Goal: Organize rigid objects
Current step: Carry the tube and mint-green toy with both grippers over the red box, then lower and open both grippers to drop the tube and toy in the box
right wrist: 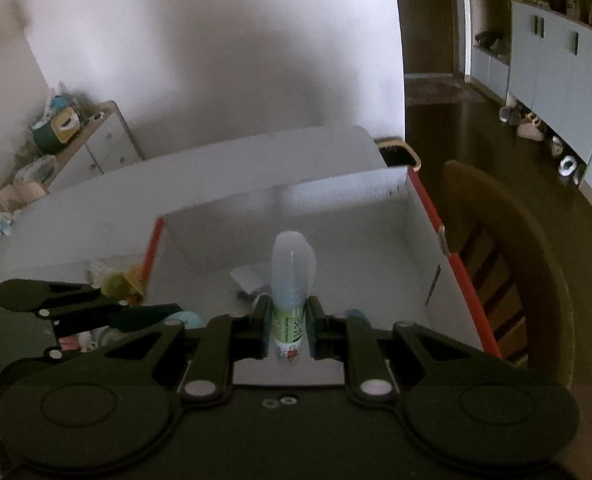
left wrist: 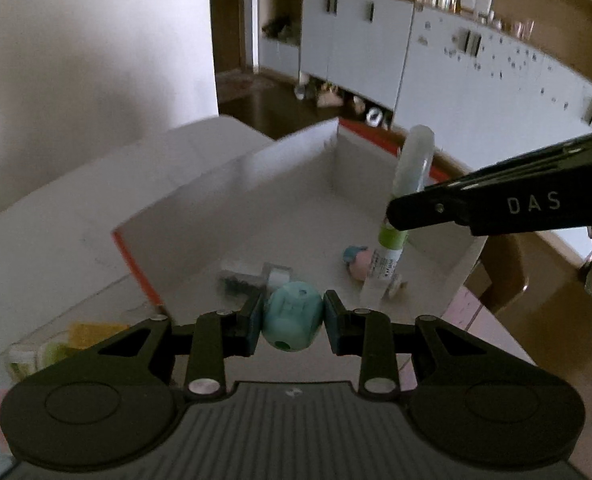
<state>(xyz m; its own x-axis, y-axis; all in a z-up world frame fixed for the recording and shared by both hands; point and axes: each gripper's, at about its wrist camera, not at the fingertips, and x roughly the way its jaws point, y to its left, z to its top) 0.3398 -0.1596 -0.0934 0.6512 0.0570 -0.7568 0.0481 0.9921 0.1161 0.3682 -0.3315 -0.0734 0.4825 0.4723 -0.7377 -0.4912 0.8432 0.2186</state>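
left gripper [left wrist: 293, 322] clamped on teal toy [left wrist: 291, 320] | right gripper [right wrist: 288, 330] clamped on glue stick [right wrist: 290, 280] | box [left wrist: 296, 168] ahead: pink toy [left wrist: 358, 262], small clear items

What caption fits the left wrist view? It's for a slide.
Left gripper carries a teal egg-shaped toy over the open white box; right gripper brings a glue stick.

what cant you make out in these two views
- Left wrist view: small grey-and-clear item on the white open box's floor; blurred, half behind the teal egg-shaped toy.
- Left wrist view: yellow-green packet; blurred.
- Right wrist view: glue stick label; print too small.
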